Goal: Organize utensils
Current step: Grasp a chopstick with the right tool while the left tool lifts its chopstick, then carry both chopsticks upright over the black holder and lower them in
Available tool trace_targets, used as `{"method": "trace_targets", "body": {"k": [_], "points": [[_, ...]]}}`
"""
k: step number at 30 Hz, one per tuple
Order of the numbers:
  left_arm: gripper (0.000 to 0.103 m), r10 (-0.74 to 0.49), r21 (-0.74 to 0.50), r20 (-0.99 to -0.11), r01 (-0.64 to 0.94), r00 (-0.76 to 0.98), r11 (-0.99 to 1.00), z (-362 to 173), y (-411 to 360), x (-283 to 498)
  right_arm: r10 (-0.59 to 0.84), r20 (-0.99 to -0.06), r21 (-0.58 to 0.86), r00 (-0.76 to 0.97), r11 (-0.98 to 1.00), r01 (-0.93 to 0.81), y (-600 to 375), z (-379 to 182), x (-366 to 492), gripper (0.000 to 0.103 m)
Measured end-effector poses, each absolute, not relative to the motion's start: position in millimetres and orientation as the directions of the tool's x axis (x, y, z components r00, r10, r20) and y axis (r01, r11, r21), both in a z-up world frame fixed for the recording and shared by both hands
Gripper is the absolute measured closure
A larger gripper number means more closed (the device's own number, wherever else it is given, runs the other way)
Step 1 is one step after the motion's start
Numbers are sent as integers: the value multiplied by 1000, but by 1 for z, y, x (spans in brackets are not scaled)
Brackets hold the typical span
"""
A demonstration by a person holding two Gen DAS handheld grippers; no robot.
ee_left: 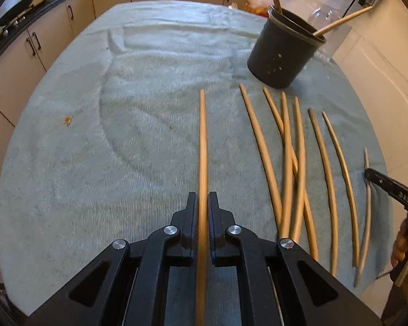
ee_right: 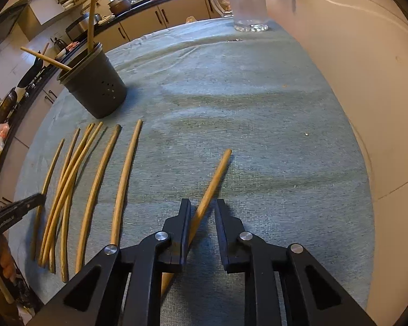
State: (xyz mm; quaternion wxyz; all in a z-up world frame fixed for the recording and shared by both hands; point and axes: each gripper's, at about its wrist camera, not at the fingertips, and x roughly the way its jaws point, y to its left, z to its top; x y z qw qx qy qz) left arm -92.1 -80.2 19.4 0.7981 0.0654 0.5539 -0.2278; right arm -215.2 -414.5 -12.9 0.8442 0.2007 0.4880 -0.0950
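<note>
Closest in the left wrist view, the left claw (ee_left: 202, 206) is clamped on one wooden chopstick (ee_left: 203, 146) that runs forward over the towel-covered worktop (ee_left: 95, 135). Loose chopsticks (ee_left: 288, 163) lie to its right (two crossing), below a dark holder (ee_left: 283, 54) with two sticks inside. From the right wrist, the right claw (ee_right: 202, 209) stands wide apart astride another chopstick (ee_right: 212, 184), which touches the left finger.
</note>
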Motion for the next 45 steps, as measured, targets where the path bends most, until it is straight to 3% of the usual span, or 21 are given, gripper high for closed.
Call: {"method": "trace_targets", "body": {"k": [3, 5, 16, 18, 20, 21, 22, 25, 27, 34, 40, 45], "points": [[91, -267, -104, -920, 477, 287, 873, 27, -87, -90, 32, -873, 234, 486, 903, 360, -414, -13, -211, 84], [80, -229, -50, -921, 487, 314, 872, 30, -95, -83, 25, -883, 217, 469, 907, 361, -414, -12, -206, 84], [79, -205, -53, -940, 478, 272, 877, 15, -133, -20, -13, -948, 126, 318, 903, 411, -415, -11, -163, 83], [79, -200, -41, -939, 488, 279, 872, 14, -138, -20, -9, -955, 119, 297, 904, 411, -413, -11, -154, 79], [79, -205, -32, -933, 501, 294, 865, 14, -140, -22, 13, -953, 147, 302, 891, 429, -413, -11, -148, 66], [82, -210, -30, -928, 499, 308, 866, 13, -141, -22, 9, -951, 152, 308, 884, 442, -413, -11, -146, 66], [98, -218, -28, -918, 494, 332, 869, 12, -140, -23, -1, -949, 146, 315, 884, 443, -412, -10, -145, 69], [98, -252, -54, -900, 483, 356, 874, 13, -133, -28, -40, -939, 119, 342, 894, 432, -408, -11, -146, 94], [98, -272, -62, -881, 476, 386, 877, 22, -126, -34, -9, -932, 159, 363, 889, 430, -410, -10, -150, 97], [98, -379, -75, -758, 506, 531, 859, 90, -102, -70, 71, -827, 336, 557, 857, 391, -415, 29, -178, 97], [98, -458, -84, -613, 522, 644, 849, 147, -82, -120, -1, -645, 366, 764, 877, 310, -405, 93, -219, 97], [98, -472, -76, -481, 502, 739, 862, 172, -59, -157, -122, -479, 306, 869, 905, 296, -384, 122, -260, 97]]}}
